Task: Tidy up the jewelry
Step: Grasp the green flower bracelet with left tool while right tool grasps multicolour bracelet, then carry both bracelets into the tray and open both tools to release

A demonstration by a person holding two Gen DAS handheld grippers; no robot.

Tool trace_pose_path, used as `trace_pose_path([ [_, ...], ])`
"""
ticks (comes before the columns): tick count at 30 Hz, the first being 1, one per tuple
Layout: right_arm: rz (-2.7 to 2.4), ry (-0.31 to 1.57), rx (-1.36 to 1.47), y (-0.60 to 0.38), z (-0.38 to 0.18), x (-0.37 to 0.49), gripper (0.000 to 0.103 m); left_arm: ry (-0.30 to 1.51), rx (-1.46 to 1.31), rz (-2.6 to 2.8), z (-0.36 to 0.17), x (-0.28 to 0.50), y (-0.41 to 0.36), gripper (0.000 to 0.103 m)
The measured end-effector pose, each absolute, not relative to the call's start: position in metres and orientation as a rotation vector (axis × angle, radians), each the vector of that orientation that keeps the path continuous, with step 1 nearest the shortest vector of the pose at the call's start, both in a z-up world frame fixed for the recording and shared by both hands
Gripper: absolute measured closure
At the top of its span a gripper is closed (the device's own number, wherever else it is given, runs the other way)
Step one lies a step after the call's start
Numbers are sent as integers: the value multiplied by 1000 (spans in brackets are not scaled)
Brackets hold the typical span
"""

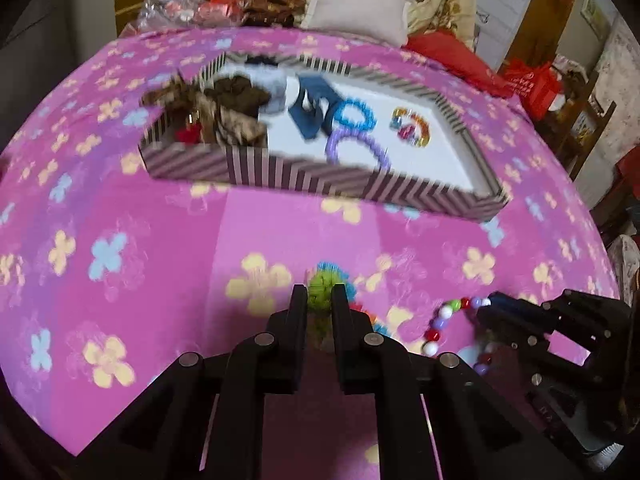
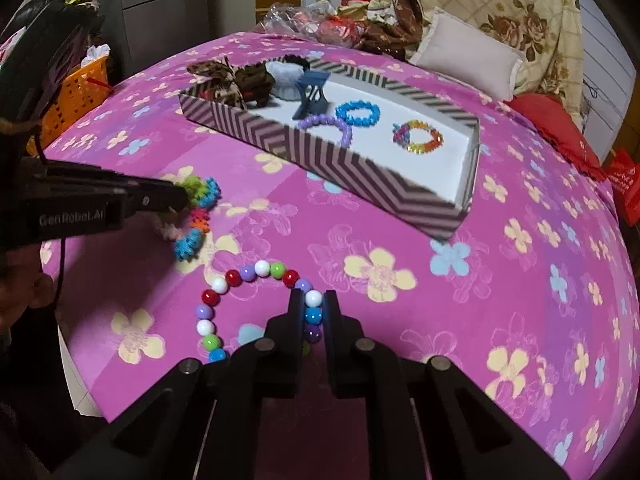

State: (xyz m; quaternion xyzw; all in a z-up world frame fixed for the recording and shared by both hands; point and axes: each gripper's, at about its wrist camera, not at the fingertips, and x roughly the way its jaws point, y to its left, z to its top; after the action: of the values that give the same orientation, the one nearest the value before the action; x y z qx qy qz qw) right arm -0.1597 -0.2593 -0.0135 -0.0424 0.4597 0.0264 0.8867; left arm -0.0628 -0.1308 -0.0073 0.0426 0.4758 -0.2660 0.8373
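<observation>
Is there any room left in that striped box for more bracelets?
Yes. The striped box has bare white floor between the rainbow bead bracelet and its near wall. The far left end is crowded with brown fabric bows, beside a blue hair claw.

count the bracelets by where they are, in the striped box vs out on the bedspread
In the striped box: 3 (blue bracelet, purple bracelet, rainbow bracelet)
On the bedspread: 2 (spiky bracelet in the left claw, round-bead bracelet in the right claw)
Total: 5
</observation>
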Motion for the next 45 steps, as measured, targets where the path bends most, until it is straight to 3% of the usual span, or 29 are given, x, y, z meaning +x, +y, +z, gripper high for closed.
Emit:
trace_pose_path([
  [20,17,772,-105,-298,95,-125,94,847,76,-654,87,-42,-162,89],
  [30,41,824,30,-321,68,-76,94,847,77,-676,98,-23,-200,89],
  [45,-61,933,76,-371,3,-34,94,991,98,-629,32,38,-270,89],
])
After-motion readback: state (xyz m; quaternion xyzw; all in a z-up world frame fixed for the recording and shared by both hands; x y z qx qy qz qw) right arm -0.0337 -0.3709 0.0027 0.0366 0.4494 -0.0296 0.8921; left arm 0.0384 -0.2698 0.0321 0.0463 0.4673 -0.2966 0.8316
